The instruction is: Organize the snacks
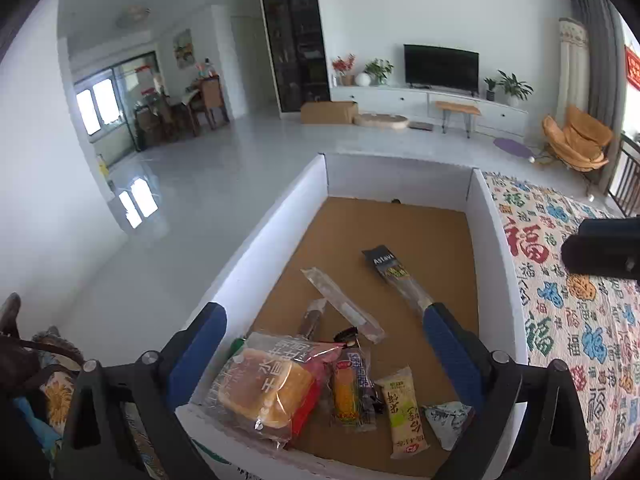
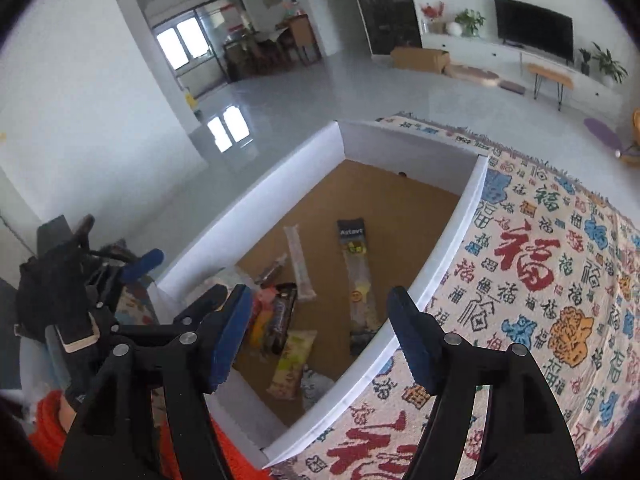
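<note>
Snacks in white box, below spread left fingers, untouched

We see a patterned cloth spread over what may be a table; its top is hidden. On the cloth sits a white box near its left edge.

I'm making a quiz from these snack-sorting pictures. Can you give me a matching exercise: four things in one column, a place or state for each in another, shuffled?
Things:
1. bread packet
2. long dark packet
3. patterned cloth
4. left gripper

Places or states:
A. spread outside the box, to its right
B. open, holding nothing
C. near corner of the box
D. lying alone toward the box's middle

Pairs: 1-C, 2-D, 3-A, 4-B
</note>
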A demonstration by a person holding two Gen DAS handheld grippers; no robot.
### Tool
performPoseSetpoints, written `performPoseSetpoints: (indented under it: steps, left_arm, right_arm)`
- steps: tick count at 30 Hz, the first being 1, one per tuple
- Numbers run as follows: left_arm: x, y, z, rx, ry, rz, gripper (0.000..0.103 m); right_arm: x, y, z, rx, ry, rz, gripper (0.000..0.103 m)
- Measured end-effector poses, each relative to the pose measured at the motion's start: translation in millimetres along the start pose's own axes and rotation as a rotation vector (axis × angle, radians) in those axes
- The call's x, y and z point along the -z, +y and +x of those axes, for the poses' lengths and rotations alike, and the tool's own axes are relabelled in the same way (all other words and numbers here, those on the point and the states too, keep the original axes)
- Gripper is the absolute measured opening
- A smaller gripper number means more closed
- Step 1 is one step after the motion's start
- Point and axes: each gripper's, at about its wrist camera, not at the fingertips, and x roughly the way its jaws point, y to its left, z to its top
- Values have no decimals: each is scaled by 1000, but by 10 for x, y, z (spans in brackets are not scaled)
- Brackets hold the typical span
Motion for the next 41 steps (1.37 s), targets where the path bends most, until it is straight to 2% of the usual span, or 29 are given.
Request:
performPoseSetpoints:
  steps: [3, 8, 11, 13, 14, 17, 21, 24, 41]
  left_arm:
    - [31, 34, -83, -64, -23, -20, 103]
    - [58, 94, -119, -51, -2, -41, 103]
    - [71, 125, -165, -52, -7, -51, 103]
    - [76, 130, -194, -60, -20, -48, 103]
    - [77, 123, -201, -65, -26, -42, 103]
    - [72, 105, -230, -72, -42, -31, 103]
    - [83, 131, -262, -68, -49, -45, 103]
    - [87, 164, -236, -109, -32, -44, 103]
    - [216, 332, -71, -92, 50, -93, 103]
  right_arm:
    - [50, 44, 21, 40, 3, -55, 74]
    - [122, 78, 53, 72, 9, -91, 75]
    - [144, 89, -29, 63, -58, -98, 76]
    - [154, 129, -102, 69, -125, -126, 86]
    - [159, 164, -93, 78, -131, -160, 87]
    - [185, 242, 70, 166, -44, -227, 87]
    - [225, 208, 122, 131, -19, -173, 87]
    - [230, 193, 143, 127, -9, -154, 87]
    - [256, 393, 364, 144, 42, -203, 87]
